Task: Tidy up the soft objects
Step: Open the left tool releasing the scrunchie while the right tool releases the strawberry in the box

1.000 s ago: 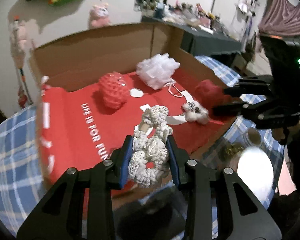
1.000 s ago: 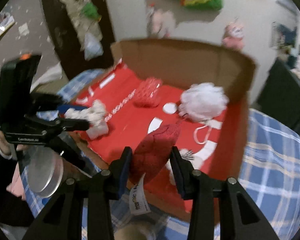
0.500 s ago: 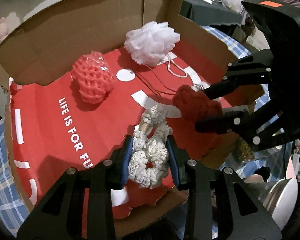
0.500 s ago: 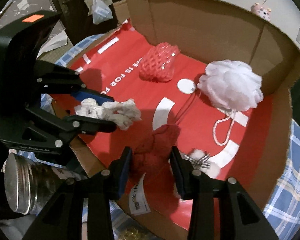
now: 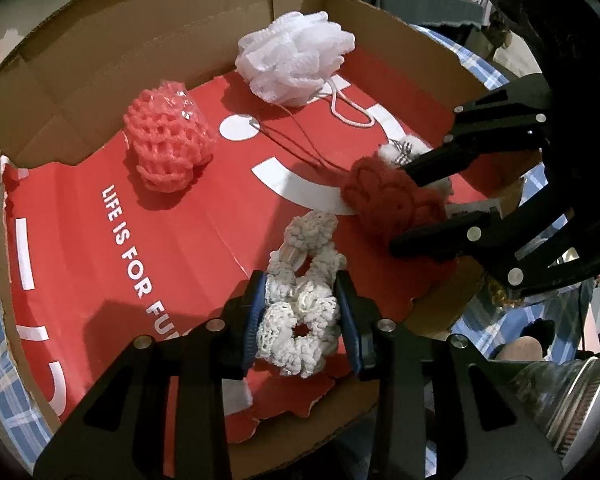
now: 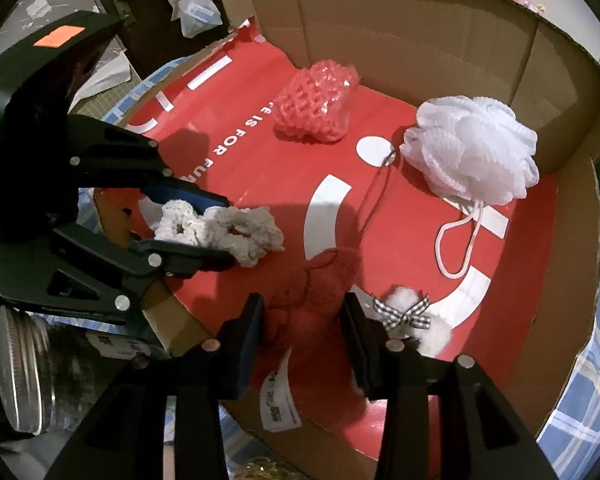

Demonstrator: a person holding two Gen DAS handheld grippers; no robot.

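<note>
Lower left gripper (image 5: 300,320), jaws opening around the white crochet scrunchie (image 5: 300,320), and right gripper (image 6: 302,340), jaws pinching the red knitted piece (image 6: 312,300), onto the cardboard box (image 6: 420,20) floor before releasing, clear of the white mesh puff (image 6: 476,148) and pink net sponge (image 5: 168,140). Printed on red liner (image 5: 80,260): "LIFE IS FOR FU", remainder hidden; white tag (image 6: 278,404) illegible.

The red floor of the cardboard box (image 5: 100,92) lies bare along the lettering at its left side. The pink mesh ball (image 5: 168,142) and white bath puff (image 5: 296,60) crowd the back wall; both tools fill the near edge.
</note>
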